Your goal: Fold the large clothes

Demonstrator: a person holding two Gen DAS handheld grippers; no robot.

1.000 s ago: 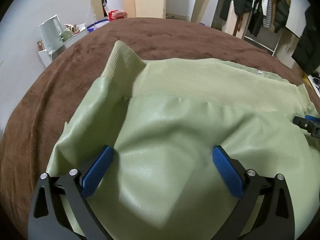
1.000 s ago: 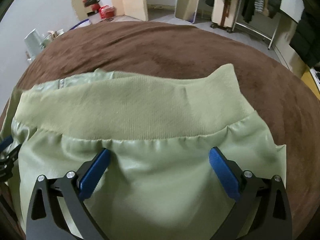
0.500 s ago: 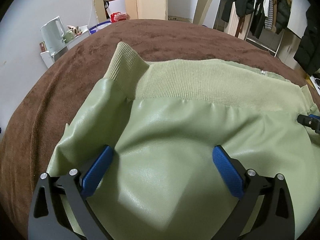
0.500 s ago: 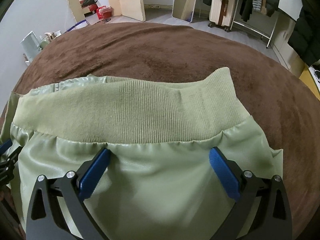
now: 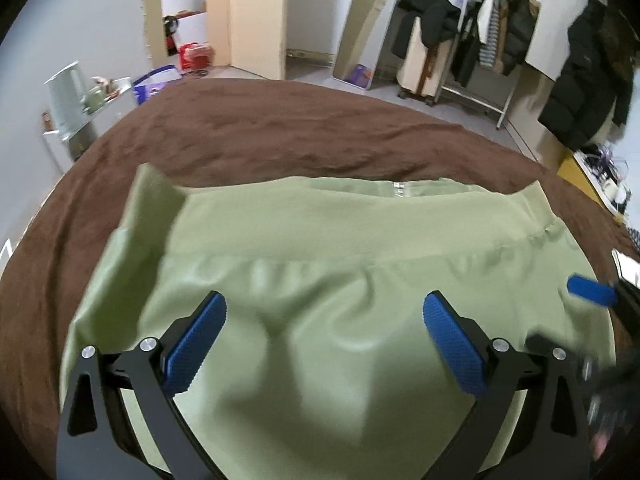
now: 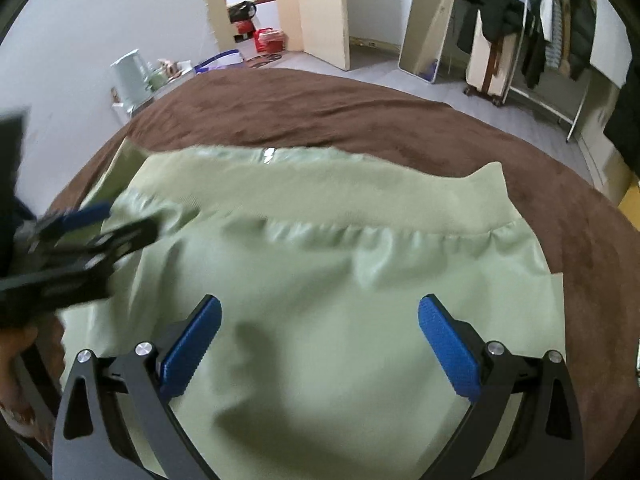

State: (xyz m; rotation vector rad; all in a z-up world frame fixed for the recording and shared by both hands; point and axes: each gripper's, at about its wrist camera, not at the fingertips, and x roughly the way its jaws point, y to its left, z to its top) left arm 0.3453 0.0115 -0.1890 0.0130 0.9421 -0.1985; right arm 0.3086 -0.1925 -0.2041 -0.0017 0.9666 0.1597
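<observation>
A light green jacket (image 5: 320, 280) with a shiny body and a ribbed knit hem band (image 5: 320, 224) lies on the brown bed cover (image 5: 280, 128). It also shows in the right wrist view (image 6: 340, 280), with its band (image 6: 340, 188) on the far side. My left gripper (image 5: 324, 340) is open and empty above the jacket's left part. My right gripper (image 6: 318, 340) is open and empty above its right part. The right gripper's blue pad (image 5: 592, 290) shows blurred at the right edge of the left wrist view. The left gripper (image 6: 80, 236) shows blurred at the left of the right wrist view.
The brown cover (image 6: 360, 112) stretches beyond the jacket. A pale kettle (image 5: 66, 96) stands on a small side table to the left. A clothes rack with dark coats (image 5: 488, 40) and a leaning mirror (image 5: 368, 28) stand by the far wall.
Both grippers have lifted and drawn back from the jacket, staying open. Each now shows more of the room and of the other gripper. The jacket lies flatter.
</observation>
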